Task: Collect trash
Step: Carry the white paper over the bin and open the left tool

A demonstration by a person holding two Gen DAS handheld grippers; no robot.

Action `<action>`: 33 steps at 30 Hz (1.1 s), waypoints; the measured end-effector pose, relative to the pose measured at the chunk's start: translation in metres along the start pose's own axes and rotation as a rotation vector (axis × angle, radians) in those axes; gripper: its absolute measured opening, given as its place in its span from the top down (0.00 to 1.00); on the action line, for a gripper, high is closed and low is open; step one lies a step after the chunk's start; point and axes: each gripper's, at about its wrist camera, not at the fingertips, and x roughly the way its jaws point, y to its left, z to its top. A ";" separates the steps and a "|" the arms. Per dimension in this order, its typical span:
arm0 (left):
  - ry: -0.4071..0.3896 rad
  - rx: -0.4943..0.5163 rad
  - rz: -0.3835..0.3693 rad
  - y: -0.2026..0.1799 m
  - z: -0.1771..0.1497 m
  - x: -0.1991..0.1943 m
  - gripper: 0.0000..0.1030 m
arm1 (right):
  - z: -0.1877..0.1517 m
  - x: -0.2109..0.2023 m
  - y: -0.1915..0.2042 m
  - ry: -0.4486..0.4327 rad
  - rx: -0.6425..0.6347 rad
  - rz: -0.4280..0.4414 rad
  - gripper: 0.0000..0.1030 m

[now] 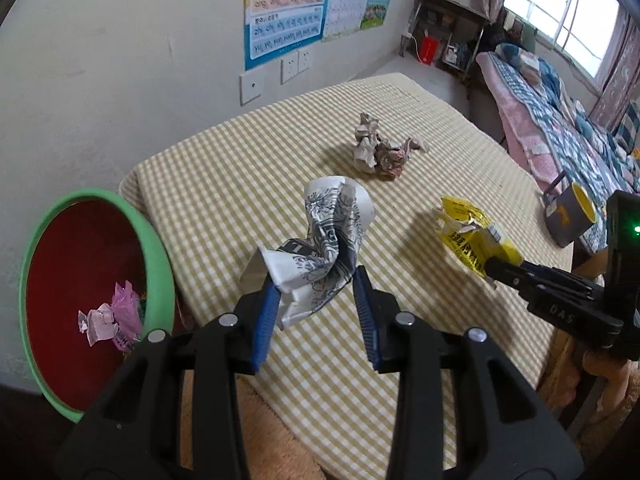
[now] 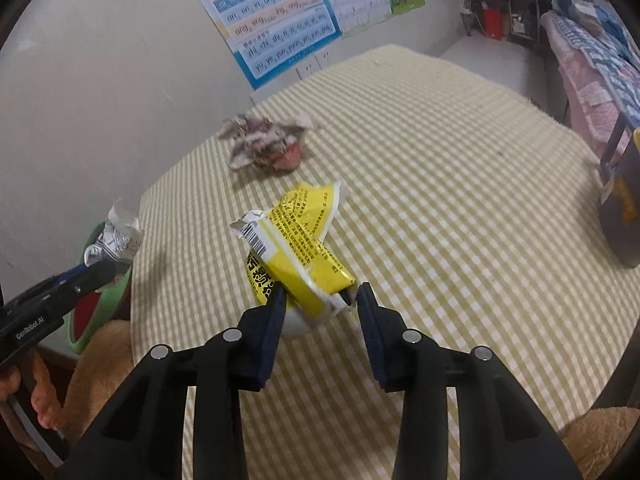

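Observation:
My left gripper [image 1: 316, 280] is shut on a crumpled white wrapper with a grey print [image 1: 324, 244], held above the checked table near its left edge; it also shows in the right wrist view [image 2: 116, 236]. My right gripper [image 2: 320, 292] is shut on a yellow wrapper with black text [image 2: 300, 240], just above the table; that wrapper also shows in the left wrist view [image 1: 468, 228]. A crumpled brownish paper ball [image 1: 380, 148] lies on the table farther back, also in the right wrist view [image 2: 264, 144]. A green bin with a red inside [image 1: 92, 300] stands left of the table and holds pink and white wrappers.
A yellow-and-white checked cloth [image 1: 400, 320] covers the table. A grey mug with a yellow inside [image 1: 572, 216] stands at the table's right edge. Wall with posters behind. A bed lies at the far right.

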 end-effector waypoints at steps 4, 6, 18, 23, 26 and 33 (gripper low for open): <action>-0.011 -0.005 -0.007 0.002 -0.002 -0.005 0.66 | 0.001 -0.014 0.014 -0.039 -0.033 0.013 0.67; -0.021 -0.007 -0.011 0.004 -0.002 -0.009 0.66 | 0.000 -0.016 0.022 -0.041 -0.047 0.023 0.68; -0.067 -0.088 0.050 0.046 -0.006 -0.024 0.66 | -0.007 -0.013 0.053 -0.014 -0.074 0.060 0.68; -0.086 -0.182 0.160 0.095 -0.009 -0.034 0.66 | -0.008 -0.007 0.051 -0.003 -0.067 0.046 0.68; -0.086 -0.248 0.209 0.122 -0.016 -0.037 0.66 | -0.009 -0.004 0.054 0.008 -0.073 0.029 0.68; -0.025 -0.335 0.329 0.171 -0.038 -0.029 0.64 | -0.013 0.000 0.063 0.002 -0.117 0.014 0.68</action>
